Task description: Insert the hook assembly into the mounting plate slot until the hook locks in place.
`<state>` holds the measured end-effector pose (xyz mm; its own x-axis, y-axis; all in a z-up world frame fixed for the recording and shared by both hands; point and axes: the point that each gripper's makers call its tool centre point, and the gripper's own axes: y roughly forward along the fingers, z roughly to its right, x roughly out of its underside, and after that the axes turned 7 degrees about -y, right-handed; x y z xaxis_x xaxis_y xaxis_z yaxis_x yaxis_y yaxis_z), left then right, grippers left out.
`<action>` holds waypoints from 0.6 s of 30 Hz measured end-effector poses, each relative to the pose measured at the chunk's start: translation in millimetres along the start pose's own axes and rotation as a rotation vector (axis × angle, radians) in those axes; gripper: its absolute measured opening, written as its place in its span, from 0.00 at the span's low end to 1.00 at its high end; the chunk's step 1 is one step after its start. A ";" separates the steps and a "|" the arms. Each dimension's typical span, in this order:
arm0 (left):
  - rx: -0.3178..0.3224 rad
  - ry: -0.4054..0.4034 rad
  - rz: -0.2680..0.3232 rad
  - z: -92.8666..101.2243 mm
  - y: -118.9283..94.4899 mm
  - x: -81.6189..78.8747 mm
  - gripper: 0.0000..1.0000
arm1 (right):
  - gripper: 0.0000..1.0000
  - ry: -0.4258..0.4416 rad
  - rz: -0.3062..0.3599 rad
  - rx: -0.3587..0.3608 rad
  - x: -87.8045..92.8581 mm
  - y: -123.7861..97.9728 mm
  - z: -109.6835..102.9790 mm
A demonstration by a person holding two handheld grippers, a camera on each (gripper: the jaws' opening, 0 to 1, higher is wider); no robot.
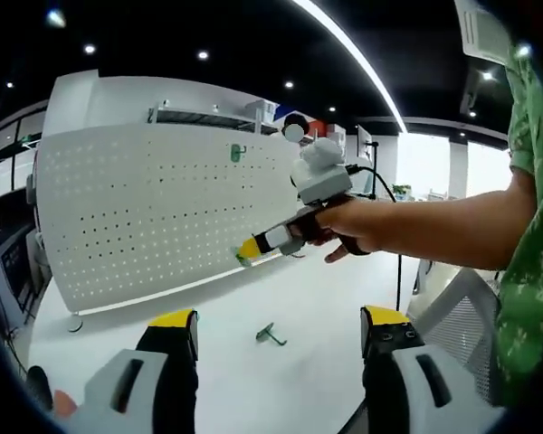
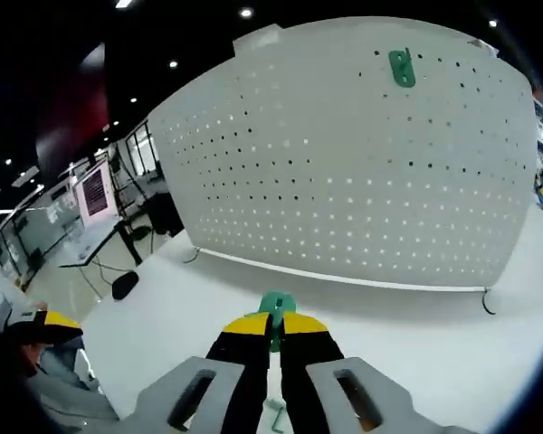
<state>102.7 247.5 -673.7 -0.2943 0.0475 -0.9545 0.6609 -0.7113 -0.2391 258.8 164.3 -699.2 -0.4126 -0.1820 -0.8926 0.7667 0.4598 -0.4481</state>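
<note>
A white pegboard mounting plate stands upright on the white table, with one green hook hanging high on it. In the right gripper view my right gripper is shut on a green hook, held a short way in front of the plate and low against it. The hung hook sits near the plate's top. From the left gripper view, a hand holds the right gripper close to the plate's lower edge. My left gripper stands open above the table, with a spare green hook lying between its jaws' line.
A second loose hook lies on the table under the right gripper. A person's arm and green sleeve cross the right side. A mesh chair back stands at the right; desks with monitors are at the left.
</note>
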 end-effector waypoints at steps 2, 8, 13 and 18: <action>0.003 0.003 0.000 1.4 0.2 -0.8 0.75 | 0.02 -0.016 0.030 0.009 -7.8 -3.9 0.4; 0.011 0.014 0.004 4.2 0.3 -4.0 0.75 | 0.02 -0.062 0.100 0.041 -29.0 -20.3 0.1; 0.018 0.025 0.004 6.5 0.6 -6.6 0.75 | 0.02 -0.085 0.159 0.063 -45.6 -31.5 2.3; 0.024 0.029 0.006 8.2 0.7 -8.3 0.75 | 0.02 -0.123 0.240 0.098 -68.0 -44.9 5.0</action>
<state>99.9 240.9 -664.5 -0.2699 0.0631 -0.9608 0.6459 -0.7282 -0.2292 254.9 151.7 -618.7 -0.1551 -0.1844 -0.9705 0.8818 0.4171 -0.2202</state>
